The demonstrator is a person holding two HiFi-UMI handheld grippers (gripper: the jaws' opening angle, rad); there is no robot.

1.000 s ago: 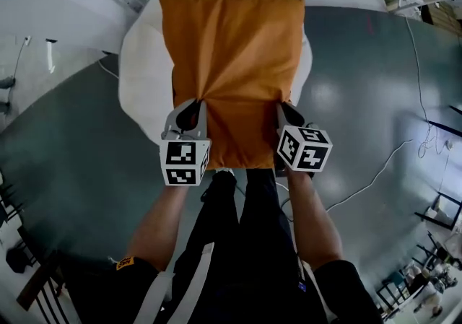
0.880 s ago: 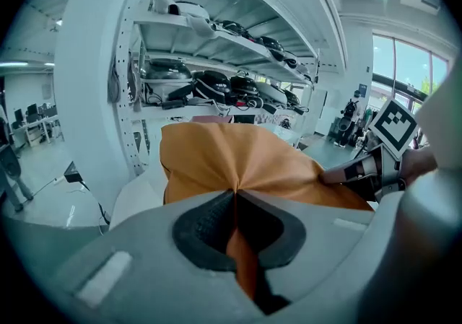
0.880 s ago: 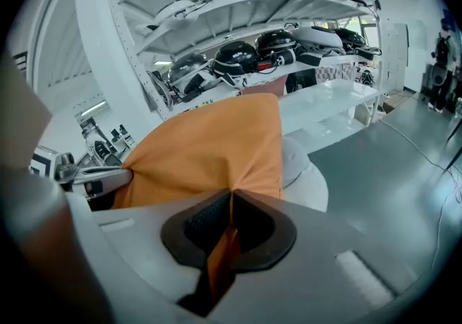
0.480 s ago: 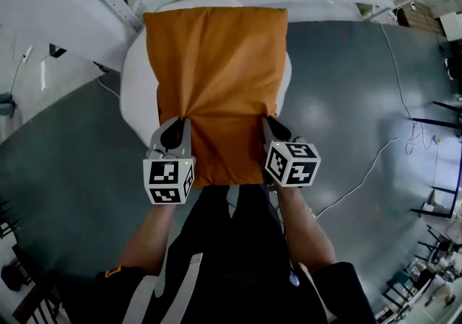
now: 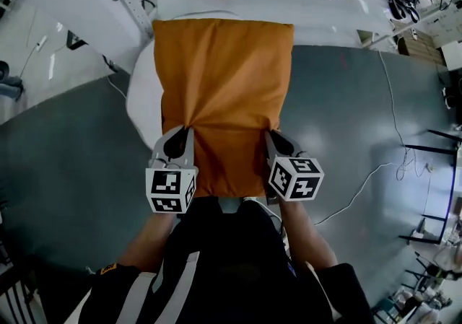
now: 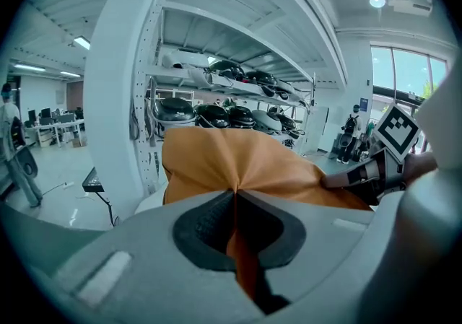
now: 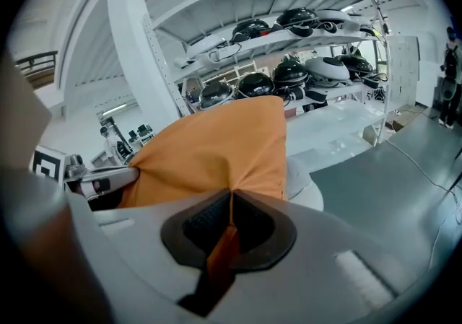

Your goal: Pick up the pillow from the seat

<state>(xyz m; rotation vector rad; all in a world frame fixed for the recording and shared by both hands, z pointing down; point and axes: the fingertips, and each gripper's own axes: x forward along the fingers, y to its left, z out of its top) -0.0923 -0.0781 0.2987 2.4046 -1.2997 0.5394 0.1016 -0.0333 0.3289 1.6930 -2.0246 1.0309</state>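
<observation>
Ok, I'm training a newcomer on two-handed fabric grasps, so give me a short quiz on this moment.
1. Multiple choice: where does the left tool grip the orange pillow?
A) its far edge
B) its left edge, toward the near end
C) the centre of its top face
2. True or false: the right tool is open and clear of the pillow.
3. Short answer: what white thing shows beneath the pillow in the head view?

Key: 1 B. 2 False, it is shut on a pinch of the pillow's fabric. 3 The round seat.
</observation>
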